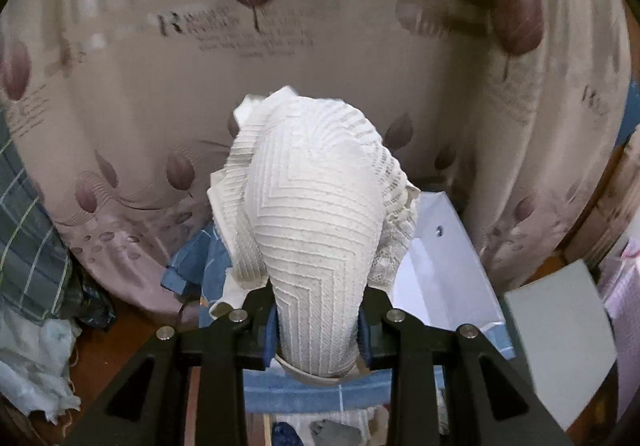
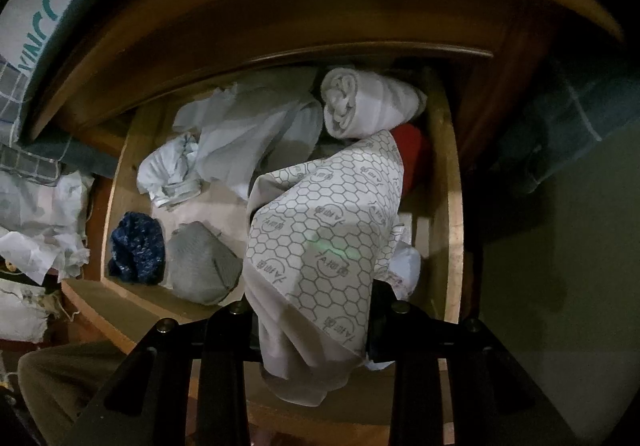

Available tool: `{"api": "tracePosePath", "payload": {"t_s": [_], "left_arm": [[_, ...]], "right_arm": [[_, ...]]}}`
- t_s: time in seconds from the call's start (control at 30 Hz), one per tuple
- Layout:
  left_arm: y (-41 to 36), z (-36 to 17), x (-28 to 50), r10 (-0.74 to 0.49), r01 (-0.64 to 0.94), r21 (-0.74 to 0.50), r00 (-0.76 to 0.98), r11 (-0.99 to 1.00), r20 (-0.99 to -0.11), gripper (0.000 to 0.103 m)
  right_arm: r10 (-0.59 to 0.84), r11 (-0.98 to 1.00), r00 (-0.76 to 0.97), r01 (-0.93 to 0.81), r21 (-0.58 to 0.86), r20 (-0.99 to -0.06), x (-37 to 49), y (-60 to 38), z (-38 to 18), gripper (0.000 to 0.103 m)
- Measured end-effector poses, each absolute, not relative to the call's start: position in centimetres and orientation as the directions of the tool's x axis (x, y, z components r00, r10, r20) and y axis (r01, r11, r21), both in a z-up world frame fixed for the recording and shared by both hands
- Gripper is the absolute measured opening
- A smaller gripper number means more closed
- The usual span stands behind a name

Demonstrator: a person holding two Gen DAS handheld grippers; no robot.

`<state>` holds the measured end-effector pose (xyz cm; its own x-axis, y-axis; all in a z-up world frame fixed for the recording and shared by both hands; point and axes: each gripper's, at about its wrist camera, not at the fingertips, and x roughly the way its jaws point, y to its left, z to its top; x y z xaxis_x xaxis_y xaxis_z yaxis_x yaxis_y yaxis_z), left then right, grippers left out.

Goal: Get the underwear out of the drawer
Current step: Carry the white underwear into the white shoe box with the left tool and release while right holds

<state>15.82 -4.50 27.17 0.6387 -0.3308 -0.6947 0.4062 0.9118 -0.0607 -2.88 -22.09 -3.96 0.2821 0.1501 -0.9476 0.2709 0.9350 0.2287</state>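
**Both grippers loaded, one garment each**

Left gripper point(image 1: 318, 320): my fingers are clamped on a white ribbed knit garment point(image 1: 308, 206) with a chevron weave and a lace edge down its right side. Likely underwear, but exact type can't be confirmed. It bunches up and away from the fingertips and blocks most of the forward view. Behind it hangs a beige curtain point(image 1: 160, 86) printed with maroon leaves and some lettering. Below the fingers, partly under the garment, there is blue patterned fabric point(image 1: 192, 266). Just right of my right finger sits a white box wall point(image 1: 440, 266) with a small hole in it. Further right, a grey flat panel point(image 1: 564, 342). Far left, plaid cloth point(image 1: 28, 238).

Right gripper point(image 2: 312, 320): fingers closed on a white cloth with a grey hexagon print point(image 2: 332, 230). It drapes over and past the fingertips, hanging above the open wooden drawer point(image 2: 454, 206).

Drawer contents, relative to my fingers:
- ahead and slightly right: a rolled white piece point(image 2: 368, 106)
- right of the hex cloth: a red item point(image 2: 412, 150), mostly hidden
- ahead left: crumpled pale blue-white fabric point(image 2: 240, 142)
- left, near the front wall: a grey bundle point(image 2: 204, 262)
- further left, beside it: a dark blue bundle point(image 2: 138, 248)

Whether the hex cloth touches the drawer contents: can't tell.
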Motion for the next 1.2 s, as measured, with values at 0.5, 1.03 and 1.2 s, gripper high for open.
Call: {"api": "tracePosePath", "payload": {"t_s": [0.5,1.03,1.2], "left_arm": [[-7.9,15.4,21.2,-0.171,0.398,0.053,0.506,0.916,-0.846,0.031],[-7.8,13.8,20.2,-0.147,0.391,0.062,0.481,0.919,-0.864,0.051],[-8.3,13.9,19.9,-0.150,0.400,0.063,0.478,0.914,-0.865,0.060]], "right_arm": [[0.168,0.937,0.260,0.258,0.236,-0.951,-2.5,-22.0,-4.3,0.030],[0.158,0.942,0.257,0.251,0.223,-0.953,-2.5,-21.7,-4.4,0.030],[0.160,0.943,0.258,0.246,0.225,-0.953,-2.4,-21.7,-4.4,0.030]]}}
